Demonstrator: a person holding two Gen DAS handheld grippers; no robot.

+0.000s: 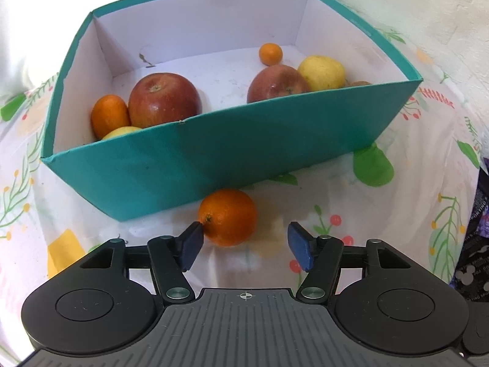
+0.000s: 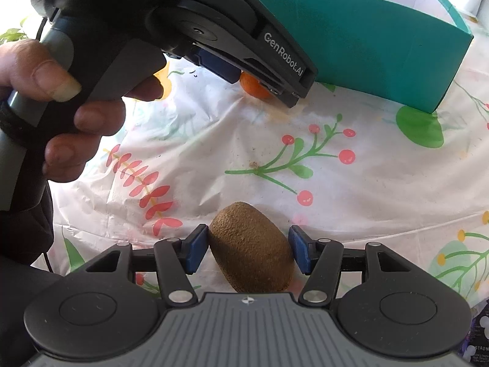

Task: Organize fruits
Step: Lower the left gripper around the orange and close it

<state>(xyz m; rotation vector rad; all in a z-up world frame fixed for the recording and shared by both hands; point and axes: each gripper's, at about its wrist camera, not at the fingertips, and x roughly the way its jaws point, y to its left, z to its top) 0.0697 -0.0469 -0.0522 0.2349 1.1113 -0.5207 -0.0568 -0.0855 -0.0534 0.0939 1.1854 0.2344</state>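
Left tool (image 1: 245, 241): jaws apart, holding nothing; left pad touches the orange (image 1: 227, 217) on the desk (image 1: 351, 211), just before the teal box (image 1: 214, 156).
Right tool (image 2: 248, 249): part-open, clamped on the kiwi (image 2: 252, 247).

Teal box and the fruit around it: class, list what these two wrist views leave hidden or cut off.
- Left wrist view: the teal box near wall hides most of a yellow fruit and a brownish fruit.
- Right wrist view: the left gripper covers most of the orange; the box interior is cut off by the top edge.
- Right wrist view: the right gripper body hides the kiwi near end.
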